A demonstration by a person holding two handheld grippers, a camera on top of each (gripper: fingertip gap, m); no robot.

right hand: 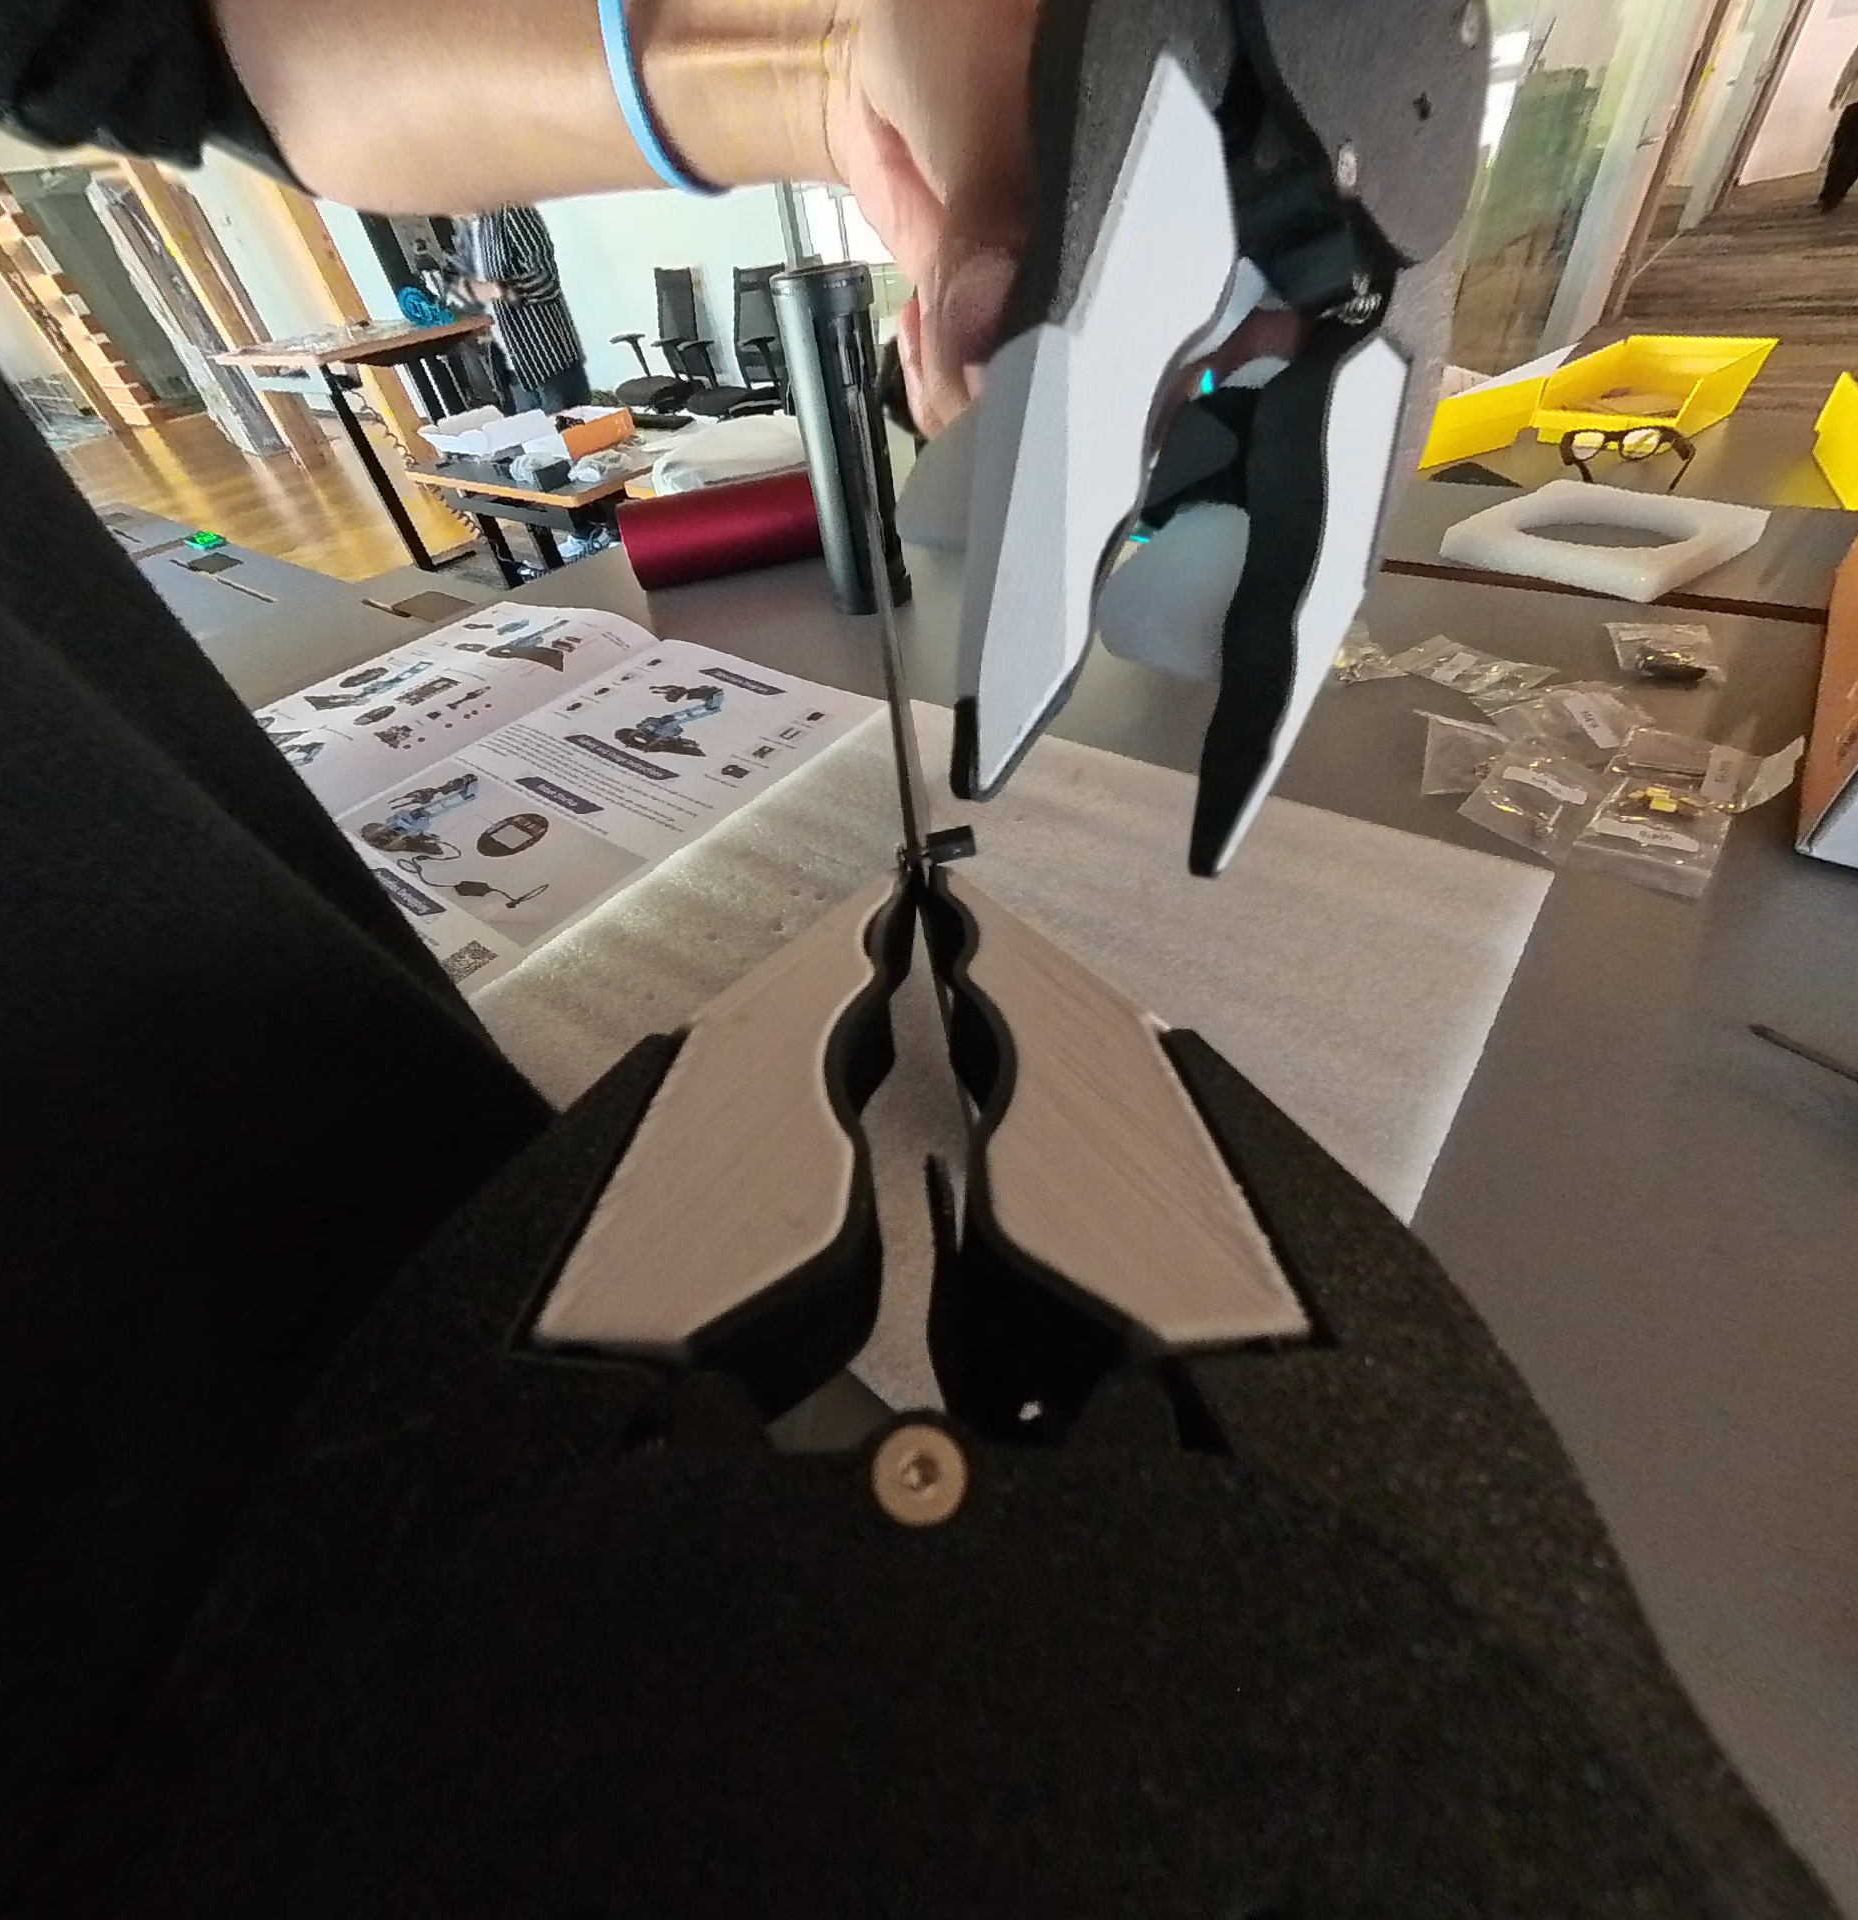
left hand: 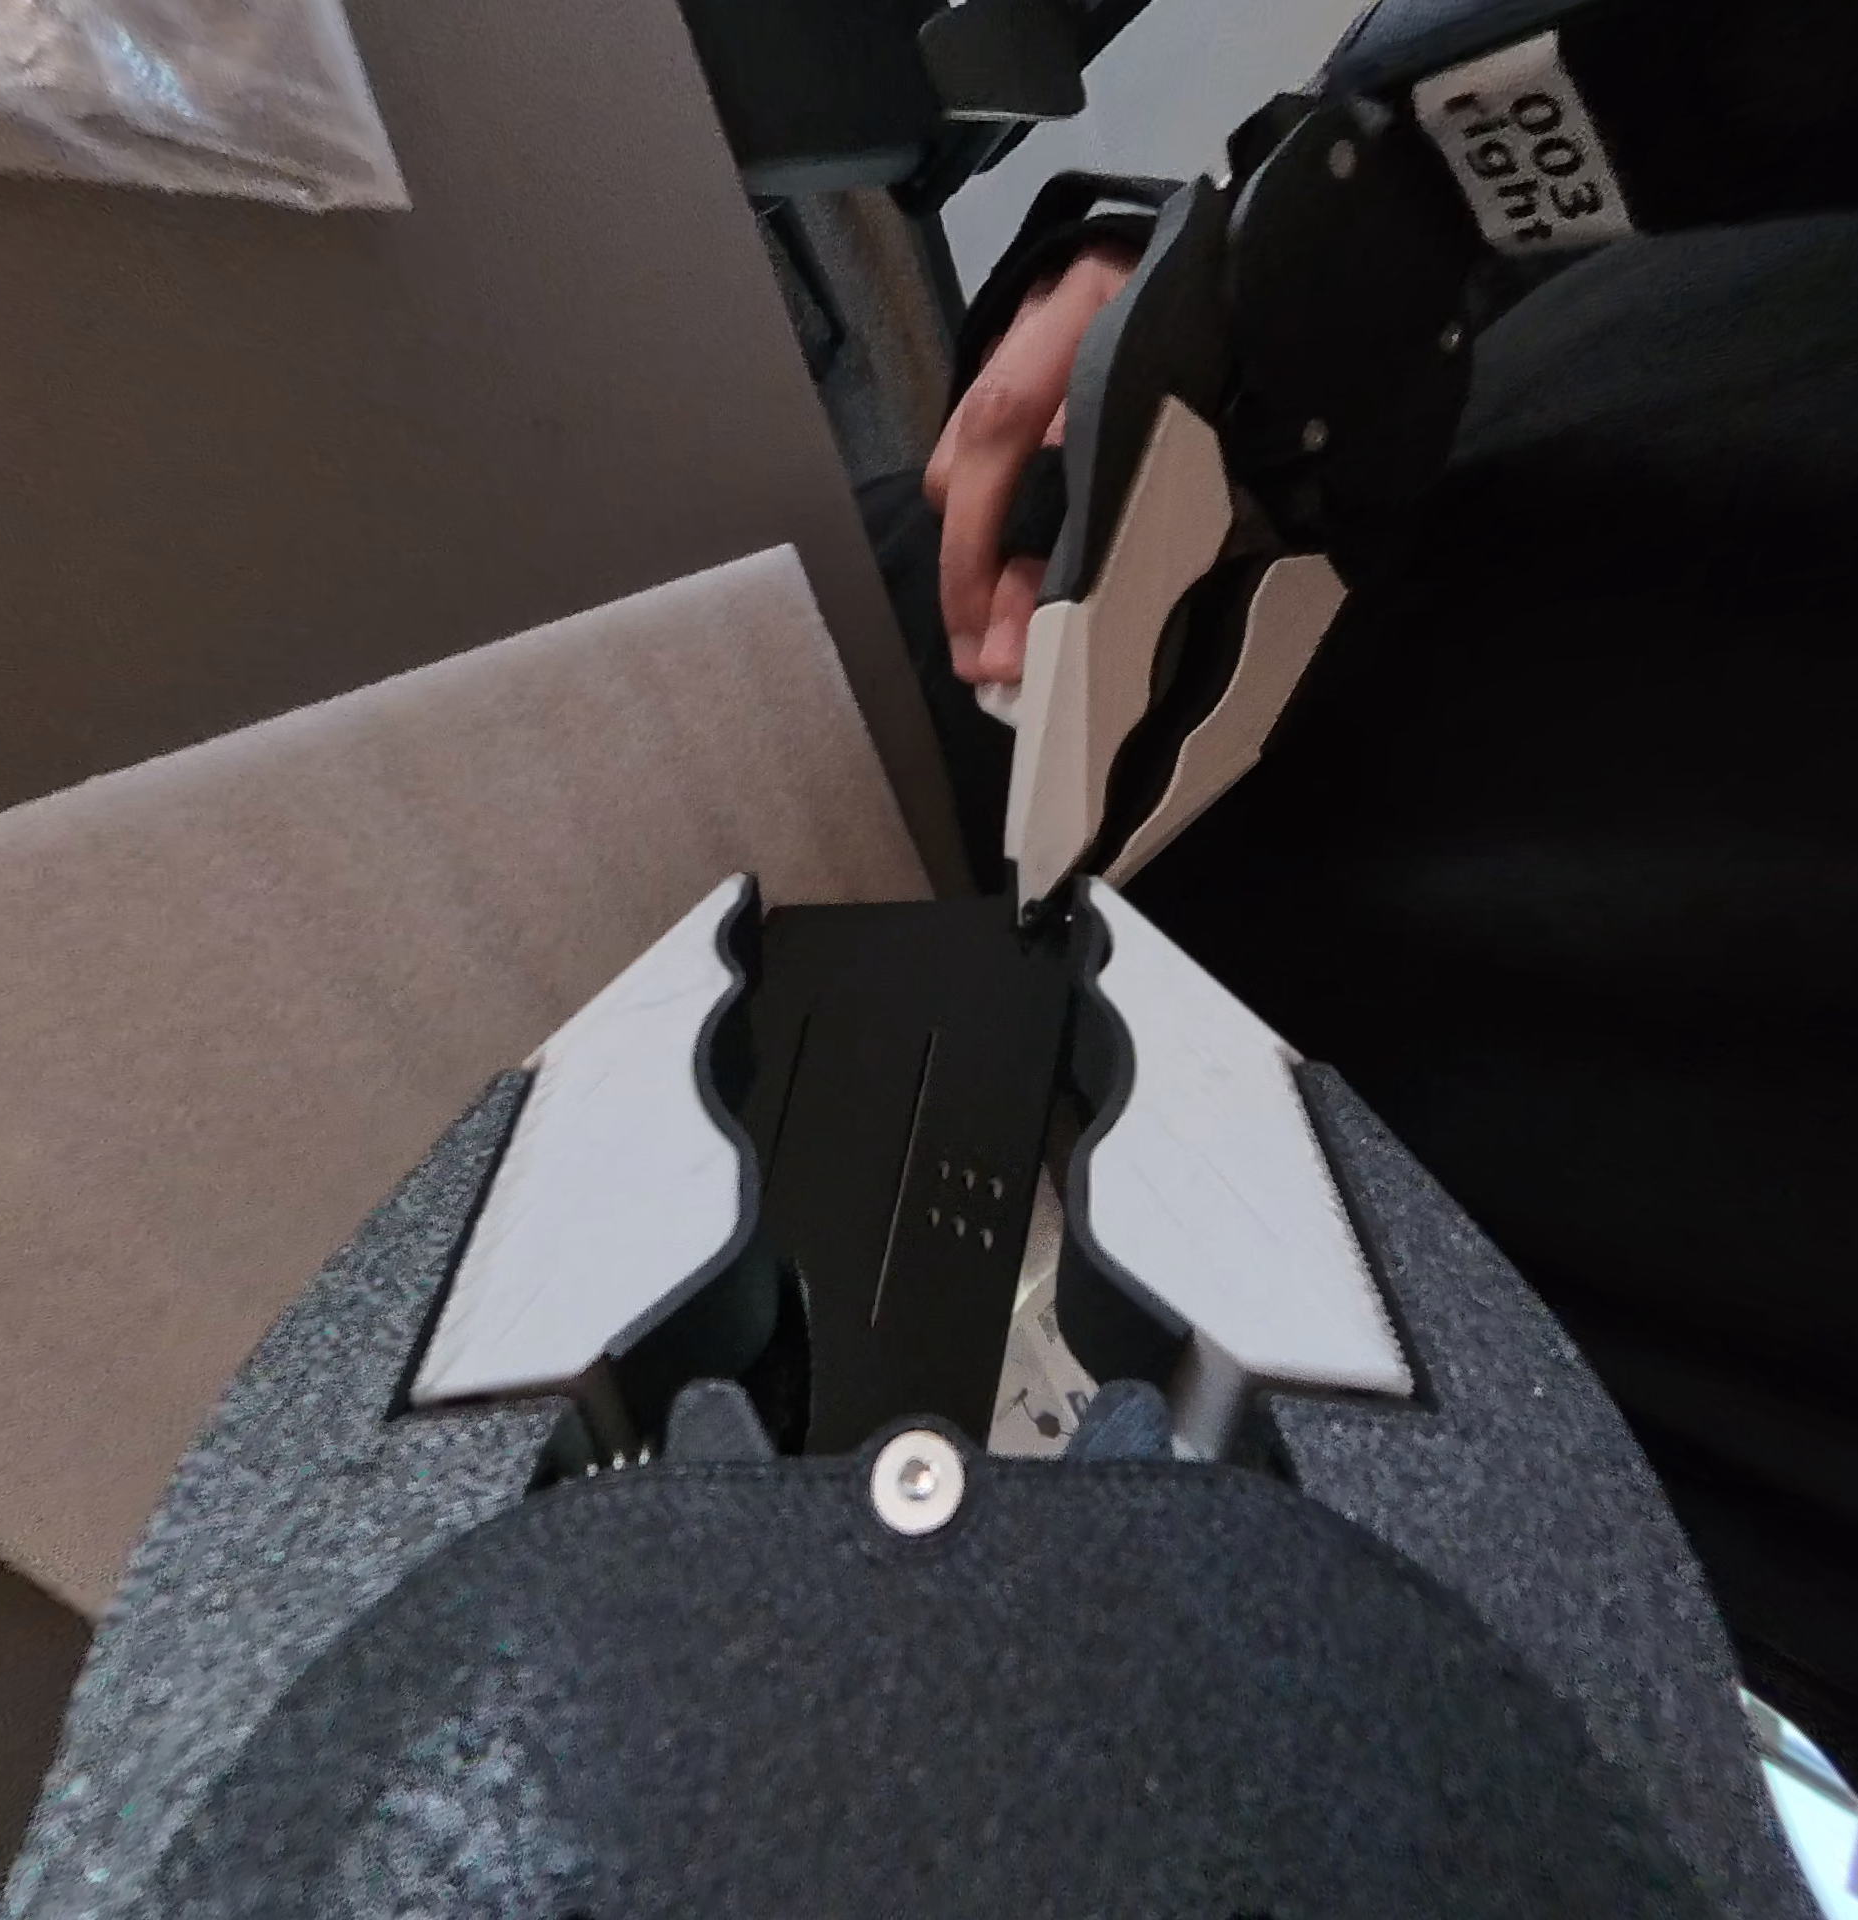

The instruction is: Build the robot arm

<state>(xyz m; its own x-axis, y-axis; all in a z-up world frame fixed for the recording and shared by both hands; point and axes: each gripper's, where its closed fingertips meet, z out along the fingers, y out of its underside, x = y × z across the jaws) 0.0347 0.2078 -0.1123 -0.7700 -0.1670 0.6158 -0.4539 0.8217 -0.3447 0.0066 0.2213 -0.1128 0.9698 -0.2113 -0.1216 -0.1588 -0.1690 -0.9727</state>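
Black and thin as sheet metal, the black plate [left hand: 904, 1091] has slots and a cluster of small holes; it lies flat between the wide-spread white pads of the left tool [left hand: 914, 900], above the pale foam sheet [right hand: 1164, 935] on the grey counter [right hand: 1631, 1091]. Whether those pads actually clamp its edges I cannot tell. The right tool [right hand: 917, 883] is closed, its wavy-edged fingertips pinching the plate's far corner, which shows edge-on as a fine dark line. Both tool bodies look speckled and grainy. An open printed booklet [right hand: 551, 748] and small clear bags [right hand: 1590, 769] lie near
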